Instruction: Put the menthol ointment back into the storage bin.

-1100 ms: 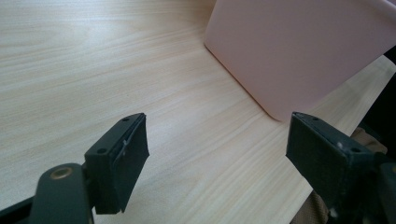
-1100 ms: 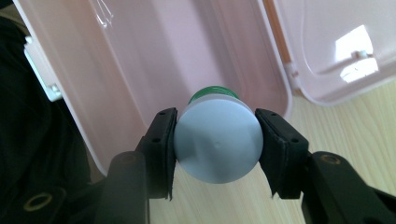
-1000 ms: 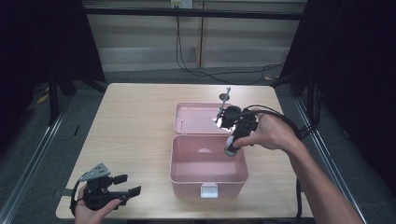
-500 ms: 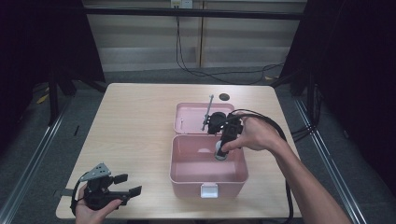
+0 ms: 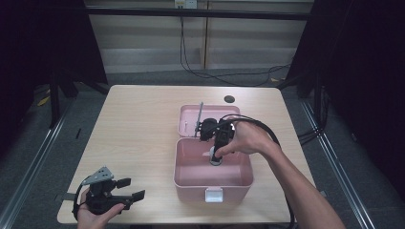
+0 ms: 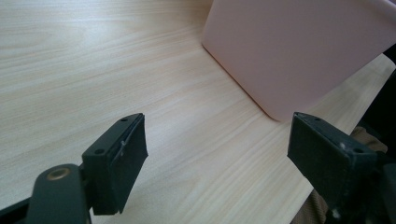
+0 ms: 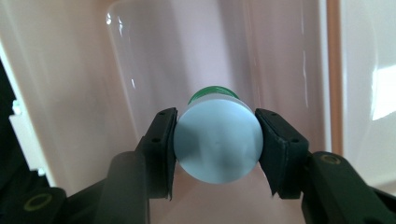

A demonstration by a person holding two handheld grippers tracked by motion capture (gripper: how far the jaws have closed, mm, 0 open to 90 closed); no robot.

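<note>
A pink box (image 5: 188, 179) stands open near the table's front, its lid (image 5: 187, 116) lying flat behind it. My right gripper (image 5: 216, 159) points down into the box, shut on a white bottle with a green cap (image 7: 217, 138). In the right gripper view both pads press the bottle's sides, and the pink inner wall (image 7: 74, 79) lies beyond. The bottle (image 5: 216, 160) hangs inside the box. My left gripper (image 5: 131, 189) rests at the table's front left corner, open with nothing between its fingers. In the left gripper view its jaws stand wide above the wood, facing the box's outer wall (image 6: 289, 51).
A dark round hole (image 5: 229, 99) marks the table's far right. Cables (image 5: 210, 74) trail on the floor behind the table. Bare wood (image 5: 133, 129) stretches left of the box. The right gripper's cable (image 5: 267, 133) loops over the person's forearm.
My right gripper has moved left and down with the bottle, from above the lid area into the open box. The left gripper has stayed put.
</note>
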